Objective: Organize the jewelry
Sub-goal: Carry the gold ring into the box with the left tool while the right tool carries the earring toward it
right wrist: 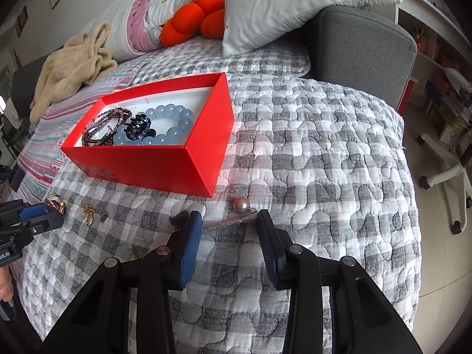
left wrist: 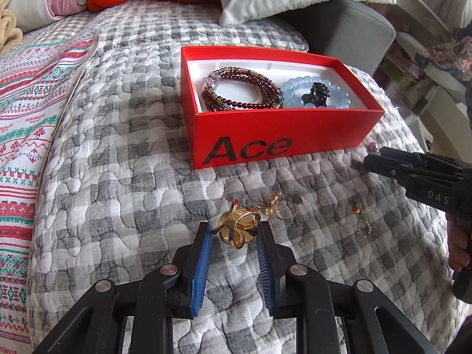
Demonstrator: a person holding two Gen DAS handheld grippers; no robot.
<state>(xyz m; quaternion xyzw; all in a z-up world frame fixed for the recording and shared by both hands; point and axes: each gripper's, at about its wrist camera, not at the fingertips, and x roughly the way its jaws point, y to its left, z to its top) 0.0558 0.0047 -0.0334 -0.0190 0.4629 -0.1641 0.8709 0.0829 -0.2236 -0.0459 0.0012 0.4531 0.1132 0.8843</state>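
At the bottom of the left view, the left claw (left wrist: 234, 231) grips a gold ring (left wrist: 237, 227), hard and slippery. Low in the right view, the right claw (right wrist: 228, 219) sits open around a pearl hairpin (right wrist: 233, 219); its thin stick is the best spot to pinch.

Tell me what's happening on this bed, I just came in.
A person is sorting jewelry into a red box that already holds bracelets. The left tool grips a gold ring just above the quilt. The right tool straddles a pearl hairpin, not yet clamped.
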